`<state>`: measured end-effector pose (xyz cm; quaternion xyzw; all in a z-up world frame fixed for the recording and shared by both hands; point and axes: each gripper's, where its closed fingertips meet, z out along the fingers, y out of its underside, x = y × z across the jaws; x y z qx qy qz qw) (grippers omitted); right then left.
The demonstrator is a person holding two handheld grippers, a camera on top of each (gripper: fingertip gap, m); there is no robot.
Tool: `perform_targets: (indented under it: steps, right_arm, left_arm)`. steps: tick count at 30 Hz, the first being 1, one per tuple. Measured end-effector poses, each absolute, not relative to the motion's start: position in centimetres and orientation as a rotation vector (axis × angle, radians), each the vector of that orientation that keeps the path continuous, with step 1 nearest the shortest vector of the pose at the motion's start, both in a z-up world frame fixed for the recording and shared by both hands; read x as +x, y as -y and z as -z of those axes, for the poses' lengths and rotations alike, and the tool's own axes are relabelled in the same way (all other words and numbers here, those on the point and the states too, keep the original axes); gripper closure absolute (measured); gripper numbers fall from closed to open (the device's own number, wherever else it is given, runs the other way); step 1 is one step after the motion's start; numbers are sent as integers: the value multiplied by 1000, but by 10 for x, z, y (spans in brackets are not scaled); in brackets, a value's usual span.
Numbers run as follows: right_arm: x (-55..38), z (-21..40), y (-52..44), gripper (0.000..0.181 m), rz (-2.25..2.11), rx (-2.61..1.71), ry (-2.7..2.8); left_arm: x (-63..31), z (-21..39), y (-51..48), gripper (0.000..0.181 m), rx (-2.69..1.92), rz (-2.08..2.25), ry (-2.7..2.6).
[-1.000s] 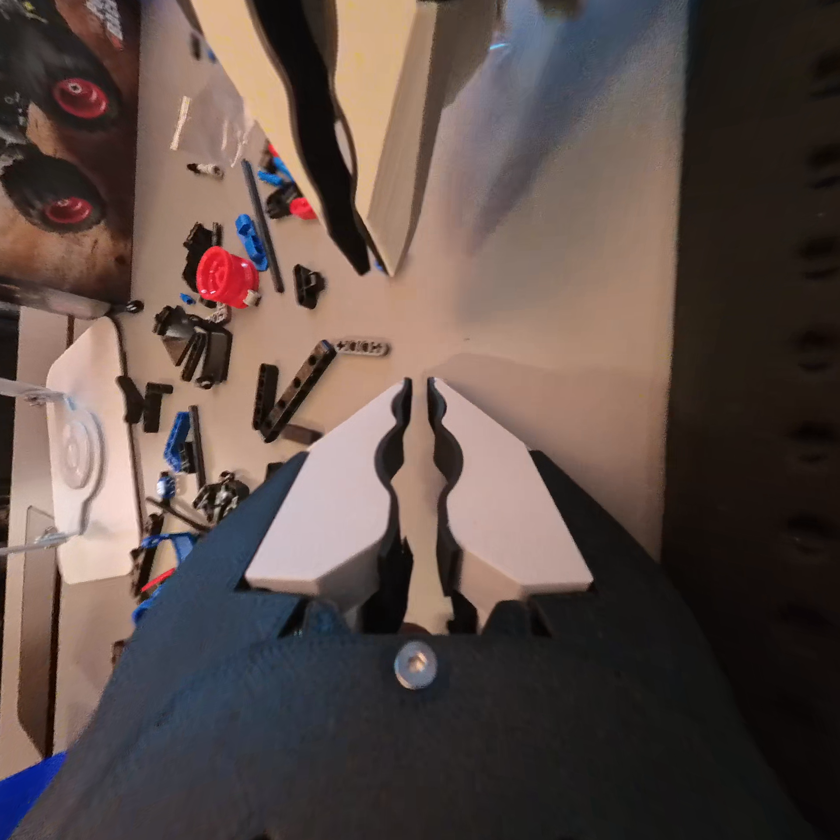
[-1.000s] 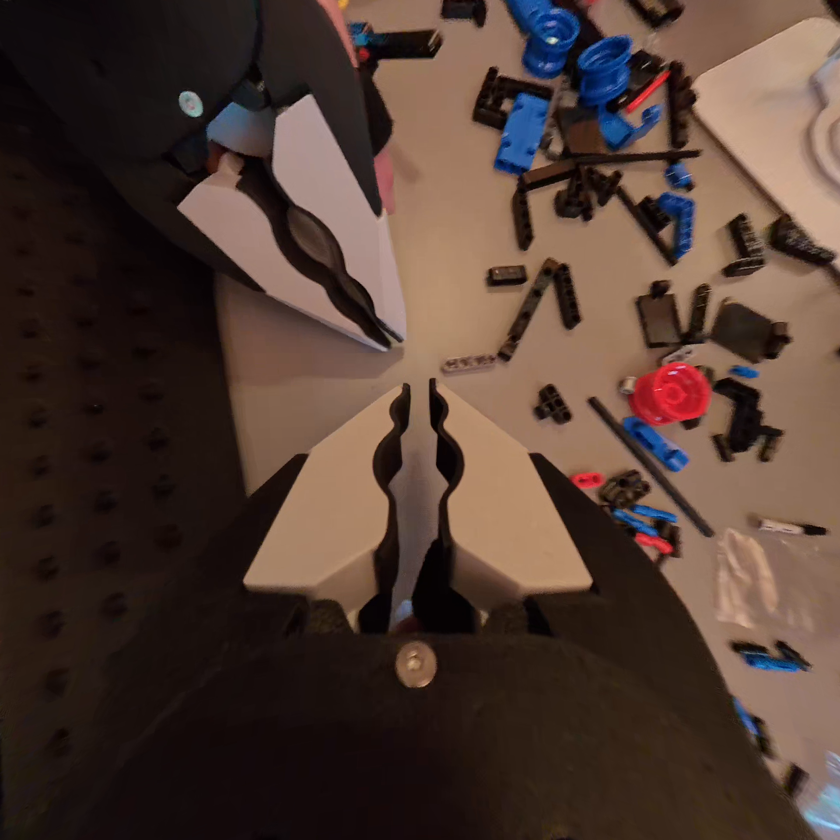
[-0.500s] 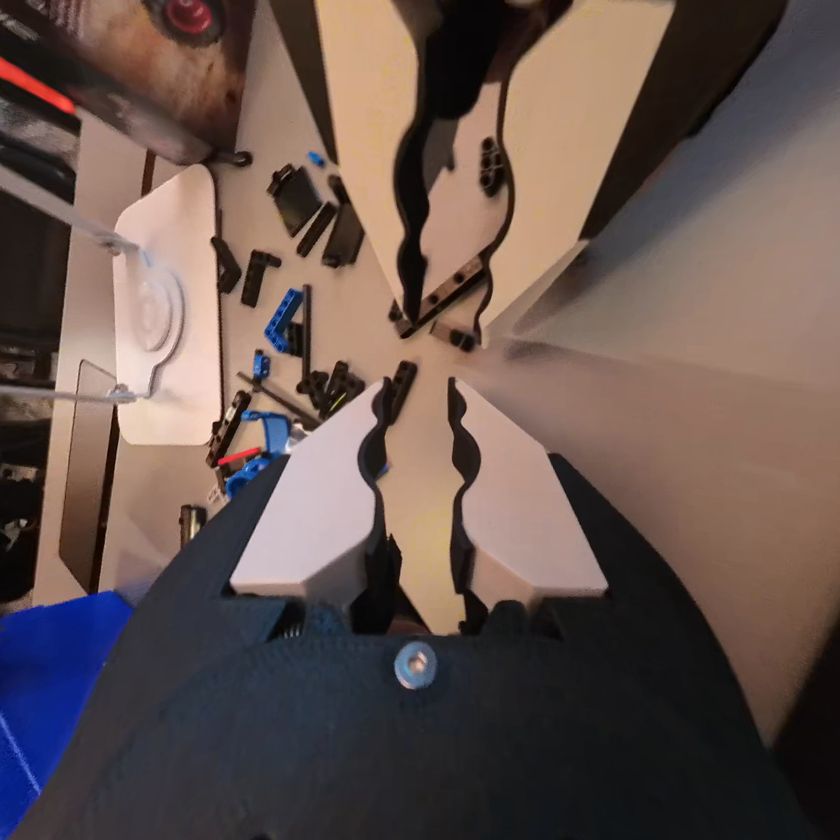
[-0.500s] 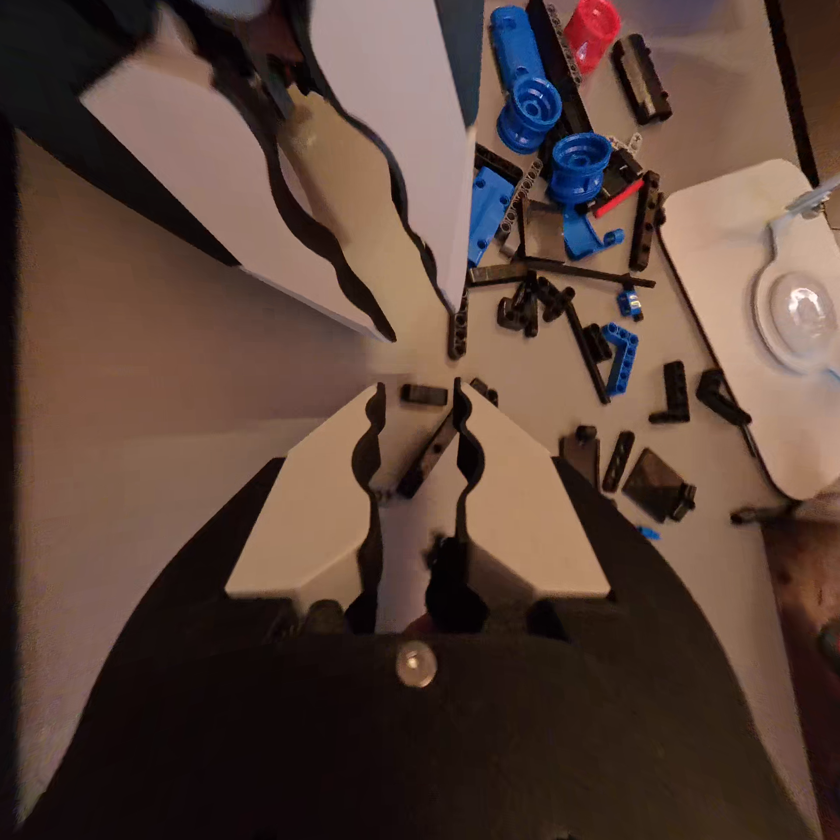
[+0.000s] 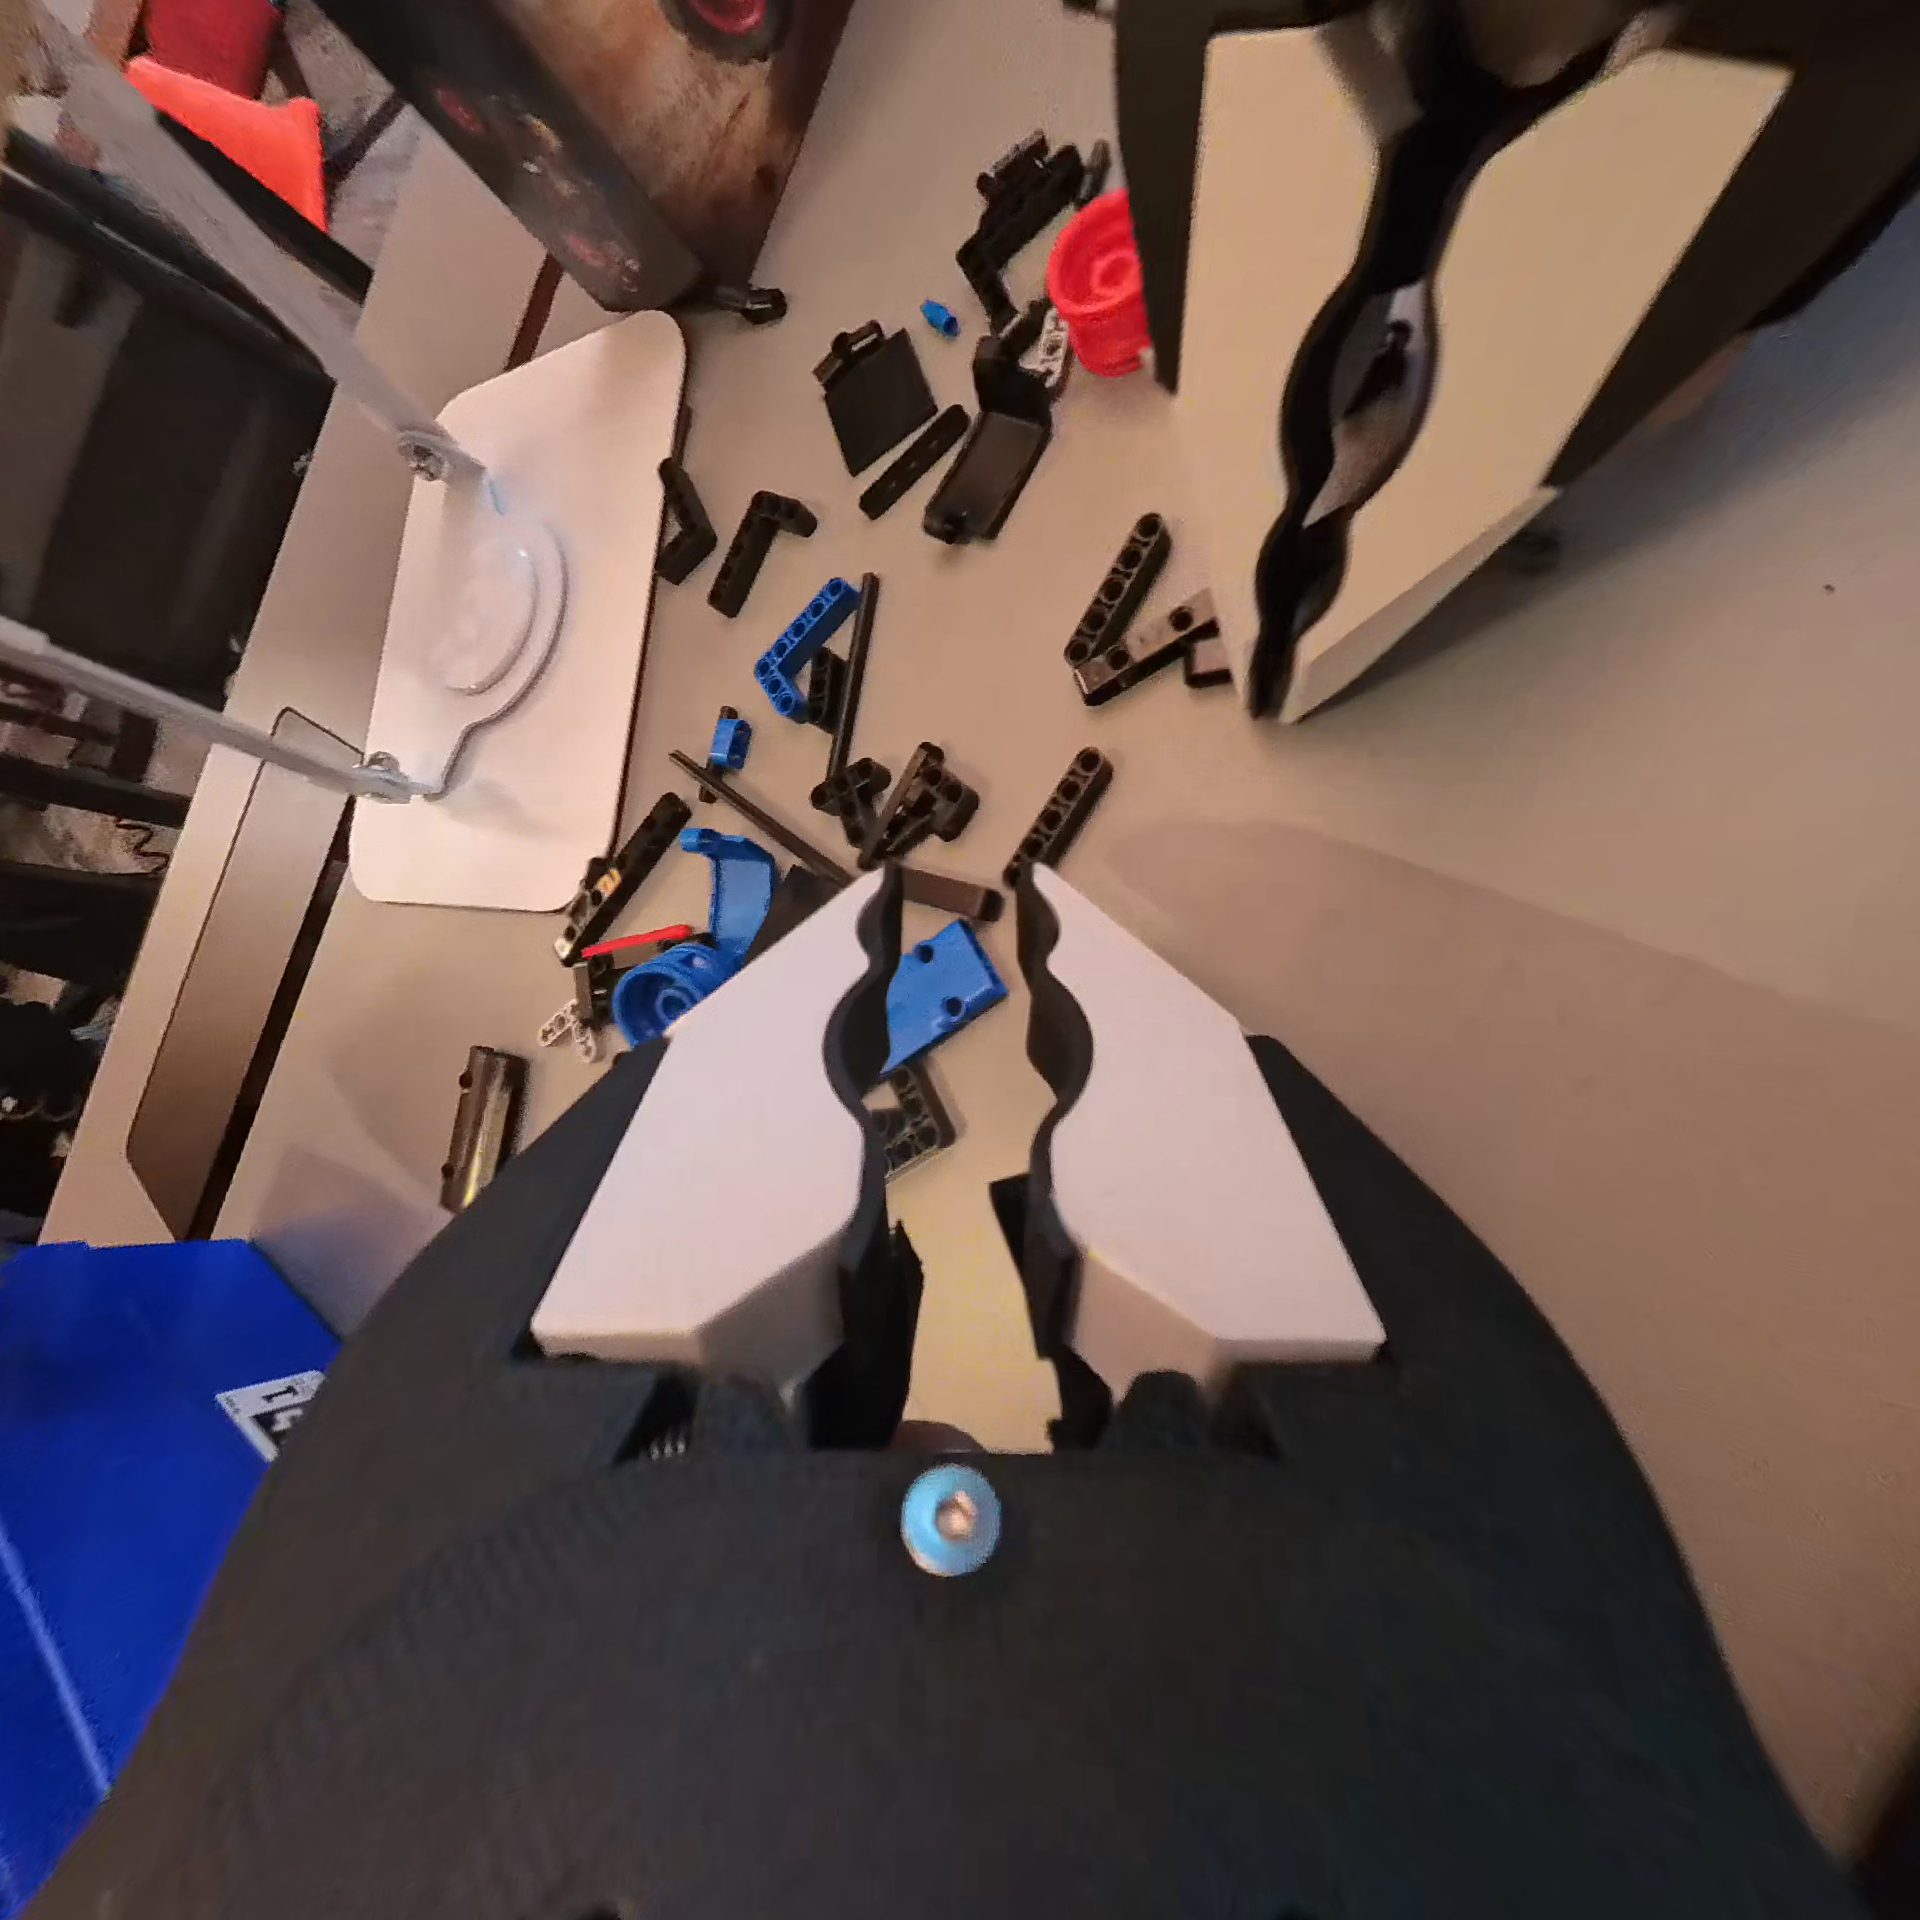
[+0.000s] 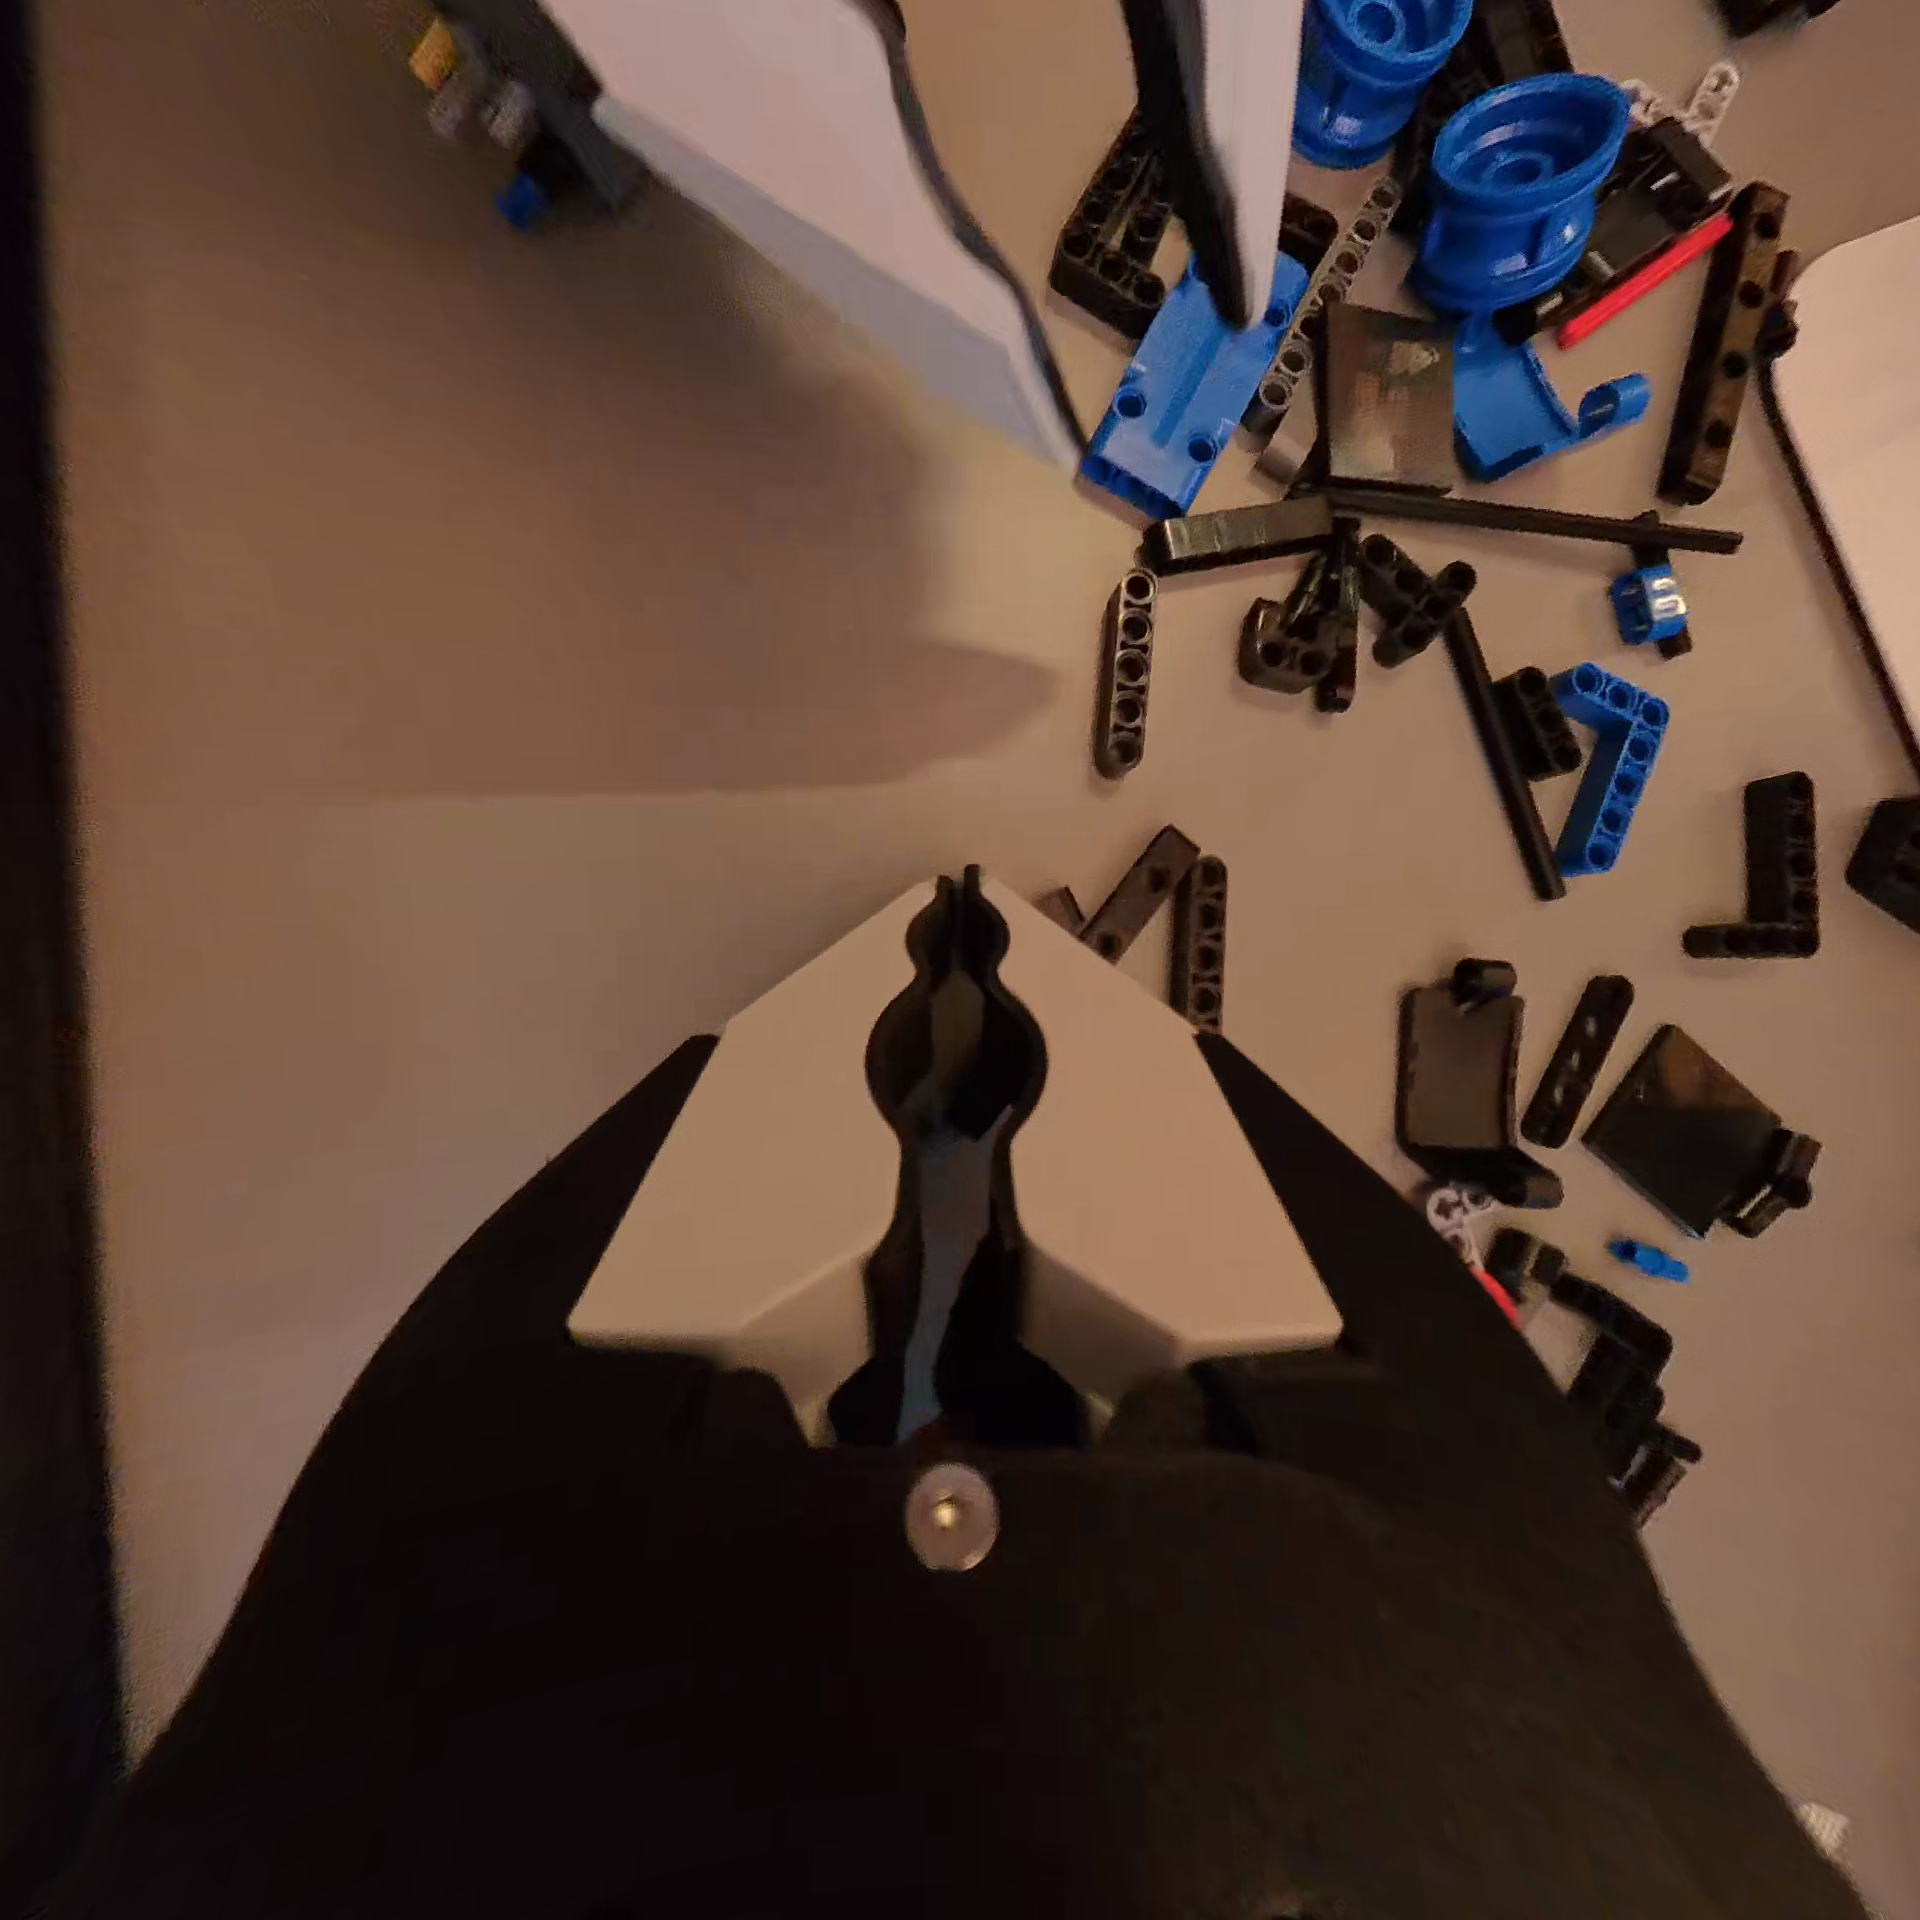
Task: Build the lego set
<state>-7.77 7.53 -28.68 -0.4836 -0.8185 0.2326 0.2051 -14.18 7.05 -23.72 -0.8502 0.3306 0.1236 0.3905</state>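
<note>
Beige table [image 5: 1558, 1039]: blue plate [image 5: 940, 982] between parted left claw [image 5: 954, 883] tips.

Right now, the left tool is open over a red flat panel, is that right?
Not quite: the flat panel is blue, not red. The left wrist view shows it framed between the fingers of the open left tool.

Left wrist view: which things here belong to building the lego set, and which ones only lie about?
For the job:
blue panel
blue wheel hub
red wheel hub
blue angled beam
black beam

Lying about:
white pad
blue bin
printed box
</note>
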Motion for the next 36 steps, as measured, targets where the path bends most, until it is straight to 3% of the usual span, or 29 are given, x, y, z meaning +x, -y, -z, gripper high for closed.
perform_targets:
  steps: [2, 8, 20, 27, 36]
  right_arm:
    - [-75, 285, -79, 167, -641, -1362, 2266]
    - [-76, 278, -88, 158, -632, -1387, 2220]
    - [-60, 280, -94, 160, -605, -1420, 2186]
    - [-72, 286, -99, 174, -583, -1454, 2148]
    - [-65, 278, -89, 177, -714, -1510, 2108]
  left_arm:
    - [-145, 233, -70, 162, -2152, -310, -815]
    - [-150, 234, -71, 162, -2158, -308, -792]
    - [-144, 237, -71, 161, -2156, -291, -804]
    - [-140, 237, -72, 161, -2145, -275, -807]
    - [-123, 237, -71, 155, -2089, -248, -878]
